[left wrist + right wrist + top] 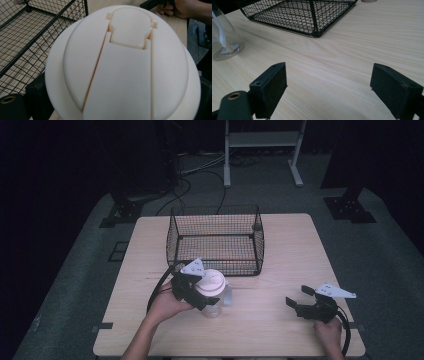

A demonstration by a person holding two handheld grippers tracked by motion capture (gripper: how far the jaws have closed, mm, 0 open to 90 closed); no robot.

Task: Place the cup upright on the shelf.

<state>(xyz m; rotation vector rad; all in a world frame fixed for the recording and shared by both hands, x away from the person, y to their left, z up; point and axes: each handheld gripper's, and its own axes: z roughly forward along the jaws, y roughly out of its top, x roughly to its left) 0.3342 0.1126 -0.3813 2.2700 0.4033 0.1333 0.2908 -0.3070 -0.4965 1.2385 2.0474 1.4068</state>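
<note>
Wooden table [280, 270], left tool [200, 292] gripping lidded cup [214, 290]

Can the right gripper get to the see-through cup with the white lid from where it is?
Probably yes: bare table lies between the open right gripper and the cup, though the left gripper already clasps its lid.

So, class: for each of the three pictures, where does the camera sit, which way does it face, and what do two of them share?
High view: above the person's side, facing forward and down on the table; both forearms and the wire basket show.
Left gripper view: rides the left gripper, close on the cup's cream lid.
Right gripper view: rides the right gripper, low over the table, jaws apart.
Shared: the basket.
</note>
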